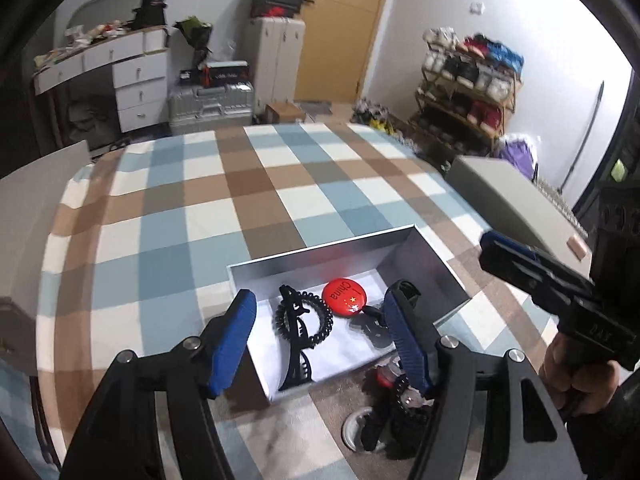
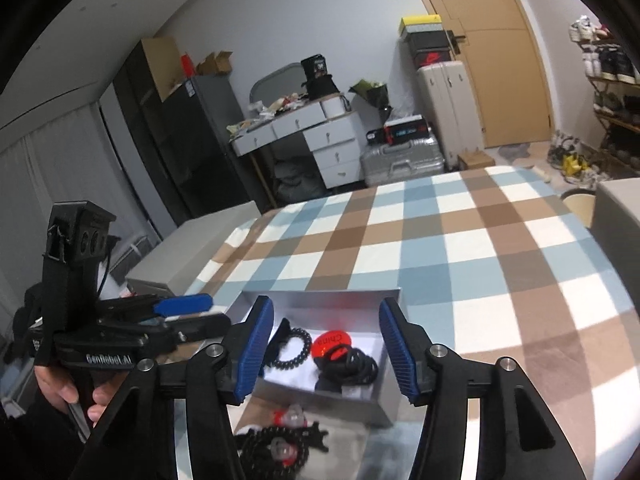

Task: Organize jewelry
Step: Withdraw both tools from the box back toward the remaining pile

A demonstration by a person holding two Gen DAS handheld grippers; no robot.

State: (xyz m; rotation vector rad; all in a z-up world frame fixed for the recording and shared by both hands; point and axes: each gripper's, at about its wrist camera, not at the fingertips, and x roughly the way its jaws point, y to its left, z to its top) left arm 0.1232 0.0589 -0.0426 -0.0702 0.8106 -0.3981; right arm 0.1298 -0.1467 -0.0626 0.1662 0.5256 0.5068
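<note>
The black beaded bracelet (image 2: 276,454) runs off the right-wrist view's bottom edge; the dark tangled hair ties (image 1: 370,330) blur behind a blue finger.

Glossy red badge (image 1: 344,297), cloth tablecloth (image 1: 248,200)

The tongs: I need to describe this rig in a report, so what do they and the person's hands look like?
Both tongs, left and right, have black angular arms with silver pivot bolts and ribbed blue finger pads. The left body reads "GenRobot.AI" in white, with a black strap and camera block above. Bare hands grip the black handles; dark sleeves show at the wrists.
</note>
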